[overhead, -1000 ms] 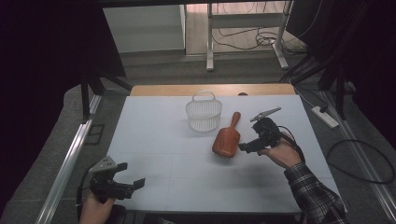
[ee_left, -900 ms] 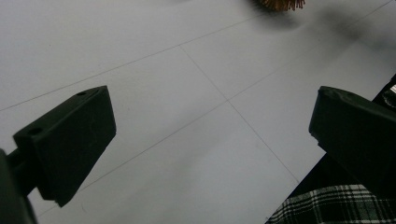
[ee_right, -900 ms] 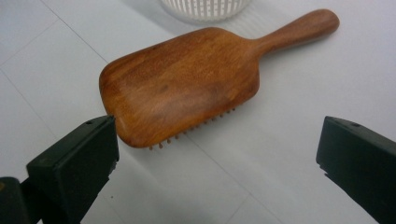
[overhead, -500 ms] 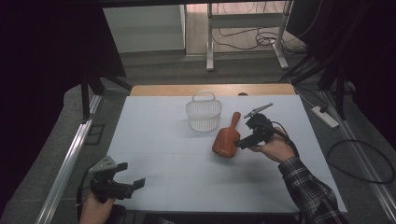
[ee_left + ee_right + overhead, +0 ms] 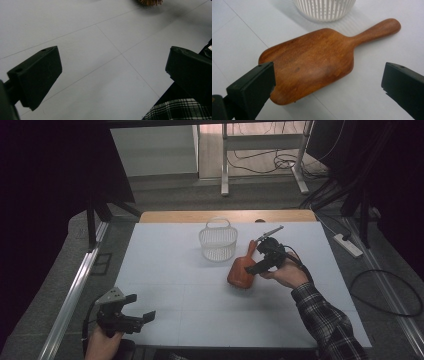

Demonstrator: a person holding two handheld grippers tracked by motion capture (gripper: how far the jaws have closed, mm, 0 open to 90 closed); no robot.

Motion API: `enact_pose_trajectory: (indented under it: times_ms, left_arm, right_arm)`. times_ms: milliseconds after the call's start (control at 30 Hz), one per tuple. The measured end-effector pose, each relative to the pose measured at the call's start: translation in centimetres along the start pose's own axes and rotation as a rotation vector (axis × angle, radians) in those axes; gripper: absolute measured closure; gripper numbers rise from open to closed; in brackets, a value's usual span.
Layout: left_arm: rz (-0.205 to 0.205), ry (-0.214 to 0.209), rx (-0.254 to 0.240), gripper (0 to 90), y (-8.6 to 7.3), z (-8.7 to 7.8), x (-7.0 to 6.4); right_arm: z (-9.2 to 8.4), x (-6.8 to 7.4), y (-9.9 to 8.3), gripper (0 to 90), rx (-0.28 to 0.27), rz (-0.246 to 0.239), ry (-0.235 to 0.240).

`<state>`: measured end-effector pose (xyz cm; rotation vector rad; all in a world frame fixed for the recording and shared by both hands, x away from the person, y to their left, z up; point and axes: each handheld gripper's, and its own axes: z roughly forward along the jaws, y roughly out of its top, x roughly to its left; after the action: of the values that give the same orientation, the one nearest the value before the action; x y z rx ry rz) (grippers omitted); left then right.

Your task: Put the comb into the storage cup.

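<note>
Left claw (image 5: 142, 317) hovers wide open and empty over the near left corner of the pale, faintly gridded table (image 5: 175, 285) (dark floor and cables beyond). At centre stands a white slatted plastic basket (image 5: 217, 241). Beside it lies a smooth wooden brush (image 5: 243, 267), bristles down; the right claw (image 5: 254, 268) gapes empty just above it.

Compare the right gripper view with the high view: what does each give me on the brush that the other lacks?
Only the right gripper view: the wood grain of the brush back, seen between its own wide-open jaws. Only the high view: the left gripper open near the table front edge, the right gripper beside the brush, and the person's checked sleeve. Both: the brush lying flat, its handle toward the white basket.
</note>
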<state>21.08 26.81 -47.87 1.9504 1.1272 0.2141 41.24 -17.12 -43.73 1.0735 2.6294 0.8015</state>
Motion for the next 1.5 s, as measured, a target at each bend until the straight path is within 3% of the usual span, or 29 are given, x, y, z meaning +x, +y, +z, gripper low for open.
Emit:
enact_pose_trajectory:
  times_ms: [1033,1233,1500]
  left_arm:
    - [0.004,-0.006,0.002,0.7,0.0,0.0,0.0]
    - [0.005,-0.007,0.002,0.7,0.0,0.1,0.0]
    - [0.007,-0.009,0.003,0.8,0.0,0.1,0.0]
  right_arm:
    - [3.4,0.2,3.2,0.9,0.046,-0.028,0.007]
    - [3.9,0.3,3.7,10.2,0.058,-0.051,0.004]
    - [4.2,0.2,4.1,40.4,0.036,-0.060,0.038]
